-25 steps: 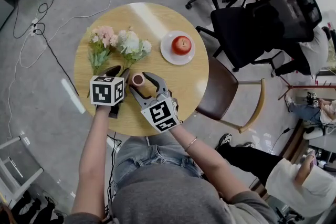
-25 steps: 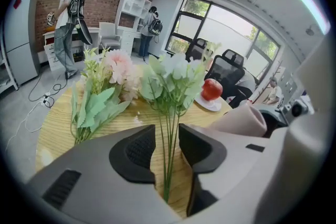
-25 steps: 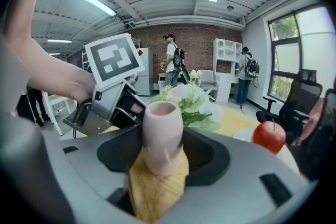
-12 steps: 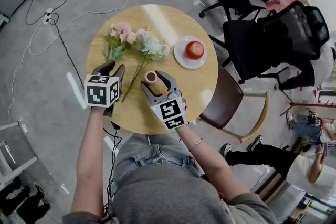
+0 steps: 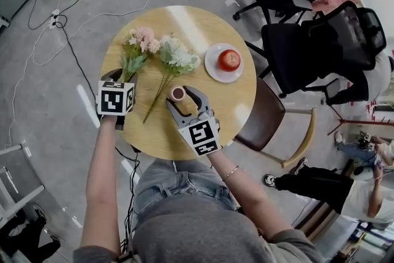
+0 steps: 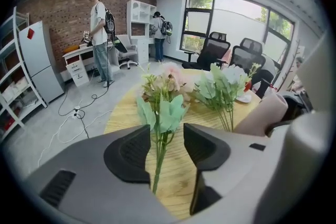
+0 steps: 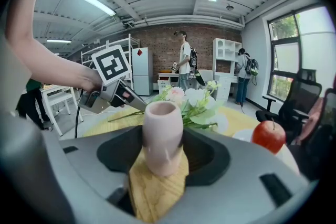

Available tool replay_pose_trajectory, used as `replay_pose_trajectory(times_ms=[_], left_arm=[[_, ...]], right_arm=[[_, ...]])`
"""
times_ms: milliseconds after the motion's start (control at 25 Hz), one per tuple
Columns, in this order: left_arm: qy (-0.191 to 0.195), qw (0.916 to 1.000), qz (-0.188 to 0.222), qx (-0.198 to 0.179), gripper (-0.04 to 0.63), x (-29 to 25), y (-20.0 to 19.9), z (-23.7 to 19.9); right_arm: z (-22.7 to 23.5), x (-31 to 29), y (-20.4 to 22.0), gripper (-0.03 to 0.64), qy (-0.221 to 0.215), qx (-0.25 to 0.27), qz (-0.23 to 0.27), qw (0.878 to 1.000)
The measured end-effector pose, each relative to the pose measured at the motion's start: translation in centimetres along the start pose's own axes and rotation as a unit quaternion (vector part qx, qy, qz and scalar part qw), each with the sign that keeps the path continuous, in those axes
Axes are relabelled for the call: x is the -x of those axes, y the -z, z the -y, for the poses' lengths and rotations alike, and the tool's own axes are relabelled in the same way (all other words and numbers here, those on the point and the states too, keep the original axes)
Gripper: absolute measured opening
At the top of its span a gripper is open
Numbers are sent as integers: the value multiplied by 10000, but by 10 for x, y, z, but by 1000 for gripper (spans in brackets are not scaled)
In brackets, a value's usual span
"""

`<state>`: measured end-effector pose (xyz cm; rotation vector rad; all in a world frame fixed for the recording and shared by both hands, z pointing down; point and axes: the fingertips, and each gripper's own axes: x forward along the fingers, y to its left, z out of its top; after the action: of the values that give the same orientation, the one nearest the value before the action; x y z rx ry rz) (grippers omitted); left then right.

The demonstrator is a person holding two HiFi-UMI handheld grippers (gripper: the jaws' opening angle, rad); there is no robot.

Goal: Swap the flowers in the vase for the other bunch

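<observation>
Red apple [image 5: 229, 60] on white plate [image 5: 210, 65], black office chairs [image 5: 308, 46] beside round table [image 5: 234, 101]

Both of the person's bare forearms reached out from the body. The left arm [image 5: 98, 182] was nearly straight, and the right arm [image 5: 246, 197] was bent at the elbow, with a thin bracelet [image 5: 231, 172] at the wrist. The left gripper [image 5: 123, 76] pointed steeply down. Its jaws had just been opening and stood wide, a green stem [image 6: 157, 165] between the pads and gripped by neither. The right gripper [image 5: 180, 97] tilted down more gently, its jaws closed against both sides of the pink vase [image 7: 163, 131].
</observation>
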<state>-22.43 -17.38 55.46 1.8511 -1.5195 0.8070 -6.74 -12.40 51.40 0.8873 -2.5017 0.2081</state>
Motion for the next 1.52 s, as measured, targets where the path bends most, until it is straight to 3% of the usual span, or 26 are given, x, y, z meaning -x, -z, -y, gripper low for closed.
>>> replay_pose_trajectory(times_ms=[440,840,1200,1520], left_arm=[[46,9975,-549,-438,213,-42,-2,3],[8,9968,-725,-340,83,-50,-8,1],[189,9997,-9,184,58,-14,-20,6],[629,9925,897,546,55,38,-48,29]], right_arm=[[3,0,1,249,-53,-49,-12,10000],[2,-1,1,249,-86,-64,-15,9999],[3,0,1,249,-134,-51,13,9999],[1,-1,3,249,-129,-54,42,9999]])
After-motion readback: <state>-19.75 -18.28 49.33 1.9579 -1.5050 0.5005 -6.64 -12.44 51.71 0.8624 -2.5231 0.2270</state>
